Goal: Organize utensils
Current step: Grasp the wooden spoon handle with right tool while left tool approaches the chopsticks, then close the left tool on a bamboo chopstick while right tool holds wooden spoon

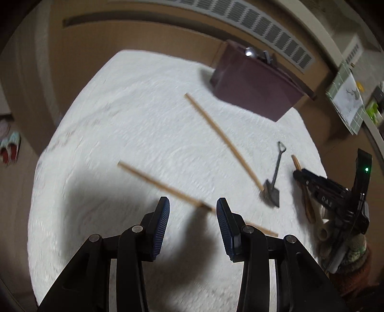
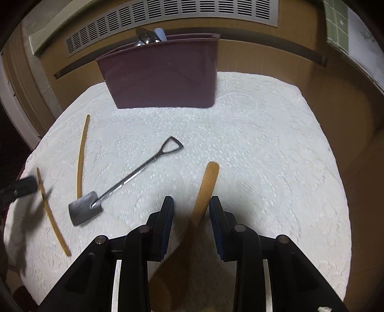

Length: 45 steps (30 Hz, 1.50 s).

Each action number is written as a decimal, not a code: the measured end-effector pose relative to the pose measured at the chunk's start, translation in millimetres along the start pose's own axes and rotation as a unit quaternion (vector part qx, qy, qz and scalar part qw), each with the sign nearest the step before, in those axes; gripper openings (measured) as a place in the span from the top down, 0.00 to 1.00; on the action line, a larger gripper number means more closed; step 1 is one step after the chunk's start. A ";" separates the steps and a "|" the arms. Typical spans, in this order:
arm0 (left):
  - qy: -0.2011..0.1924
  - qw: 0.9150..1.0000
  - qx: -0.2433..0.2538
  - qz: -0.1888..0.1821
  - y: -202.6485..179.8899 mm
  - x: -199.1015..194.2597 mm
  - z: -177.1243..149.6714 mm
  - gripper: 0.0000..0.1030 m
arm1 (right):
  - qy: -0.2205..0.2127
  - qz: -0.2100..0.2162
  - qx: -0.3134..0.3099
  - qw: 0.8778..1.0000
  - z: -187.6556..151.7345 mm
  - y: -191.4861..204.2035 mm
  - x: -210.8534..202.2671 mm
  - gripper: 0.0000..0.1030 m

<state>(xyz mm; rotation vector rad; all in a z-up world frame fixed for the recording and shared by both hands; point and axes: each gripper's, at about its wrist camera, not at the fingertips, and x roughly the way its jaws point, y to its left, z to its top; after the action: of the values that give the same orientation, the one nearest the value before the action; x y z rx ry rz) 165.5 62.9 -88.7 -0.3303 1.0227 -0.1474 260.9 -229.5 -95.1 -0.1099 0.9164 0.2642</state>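
In the right wrist view my right gripper [image 2: 191, 208] is open around the handle of a wooden spoon [image 2: 207, 182] that lies on the white cloth [image 2: 264, 156]. The handle sits close to the right finger, and the left pad stands clear of it. A dark shovel-shaped spoon [image 2: 124, 181] and two chopsticks [image 2: 81, 153] [image 2: 51, 216] lie to the left. In the left wrist view my left gripper [image 1: 193, 206] is open above the near chopstick [image 1: 163, 184], which runs between its fingertips. A maroon container [image 2: 163, 79] stands at the back.
The container holds a metal spoon [image 2: 144, 36] and a pale blue handle. Behind it runs a vent grille [image 2: 192, 12] on a wooden wall. Slippers [image 1: 9, 148] lie on the floor to the left, and a green-edged paper [image 1: 348, 100] hangs to the right.
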 end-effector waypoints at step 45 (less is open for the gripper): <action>-0.027 0.990 0.116 0.069 -34.3 52.5 65.0 0.59 | -0.055 0.006 -0.004 0.998 -12.1 -5.8 -20.1 0.90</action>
<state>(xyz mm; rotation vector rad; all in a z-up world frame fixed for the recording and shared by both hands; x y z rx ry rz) 249.4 29.3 -88.7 -0.0503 0.9601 -0.1300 241.5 -241.1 -86.5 -0.0968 0.8075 0.2819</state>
